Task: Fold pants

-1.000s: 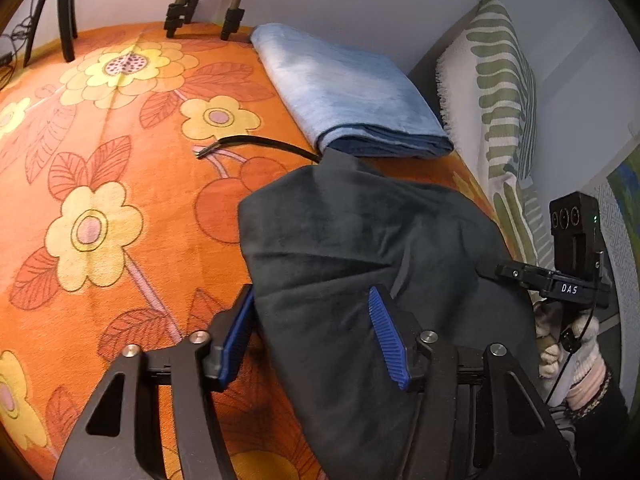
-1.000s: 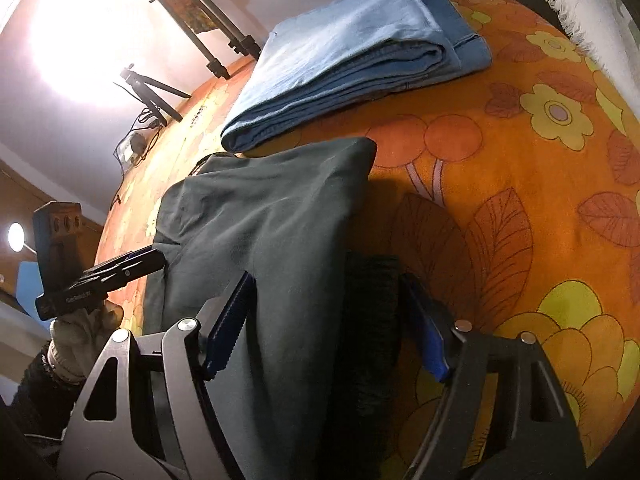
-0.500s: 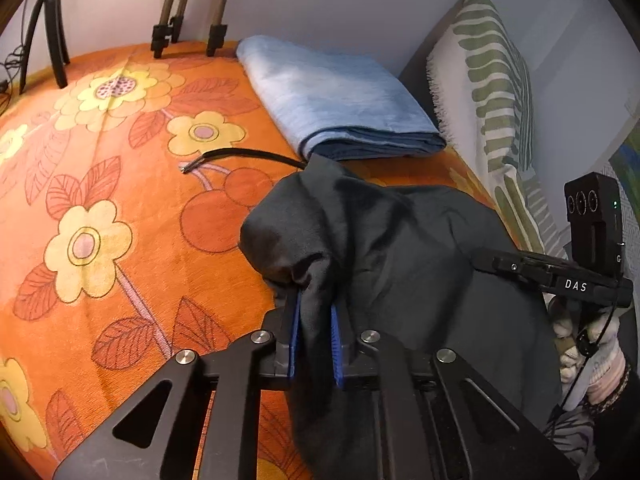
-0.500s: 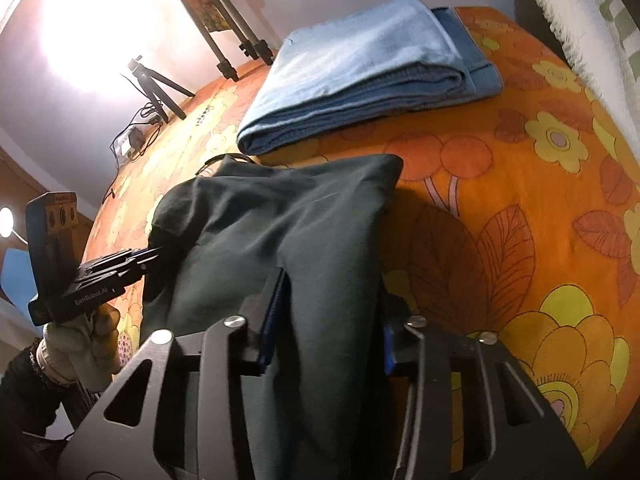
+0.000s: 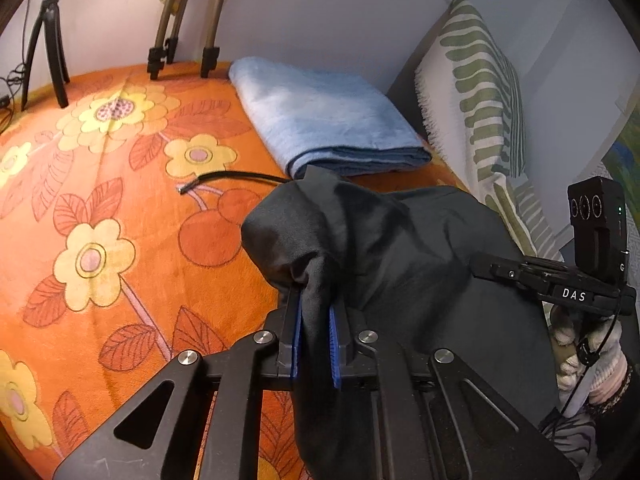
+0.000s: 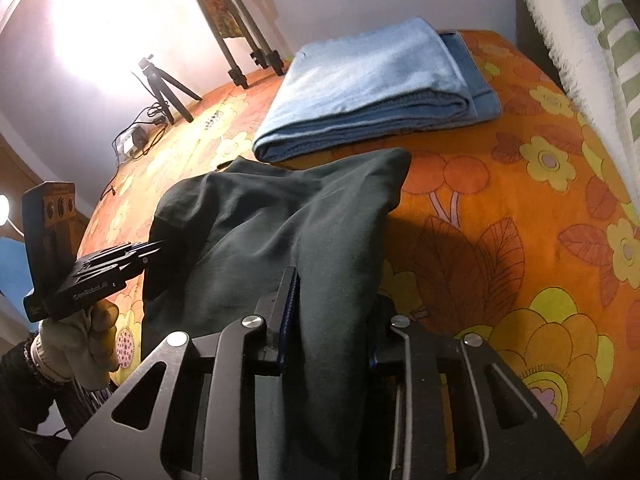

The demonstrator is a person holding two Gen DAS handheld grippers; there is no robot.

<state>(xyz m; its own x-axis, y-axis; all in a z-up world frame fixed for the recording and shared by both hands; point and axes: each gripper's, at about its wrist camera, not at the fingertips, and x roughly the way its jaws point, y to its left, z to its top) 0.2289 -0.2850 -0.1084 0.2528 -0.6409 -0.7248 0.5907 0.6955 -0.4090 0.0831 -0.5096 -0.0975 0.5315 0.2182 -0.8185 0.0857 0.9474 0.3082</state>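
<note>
the dark pants (image 5: 420, 264) lie bunched on the near part of the orange floral bedspread (image 5: 120, 220), their near edge lifted off it by both claws. the left gripper (image 5: 315, 332) is clamped together on a thick pinch of the cloth, and the right gripper (image 6: 328, 320) is closed on another gather of the same edge, though its right pad is hidden by fabric.

the biggest risk, as i judge it, is the whole garment dragging as a lump instead of folding, because the far part is crumpled rather than flat; carried over like this, the fold would likely land lopsided. next, the two grips may sit at uneven points on the edge, which would skew the crease. a smaller risk is slack cloth slipping from the right claw, since its hold looks looser. smallest, the black drawstring (image 5: 236, 178) trailing on the bedspread beside the pants could end up trapped inside the fold.

the bedspread is soft and plush, so cloth would likely catch on it rather than slide. folded blue jeans (image 5: 328, 120) lie just beyond the pants near the pale wall. a green-striped white pillow (image 5: 480, 92) stands at the right. tripod legs (image 5: 180, 20) rest at the far edge, and a small black tripod (image 5: 48, 40) stands at the left.
</note>
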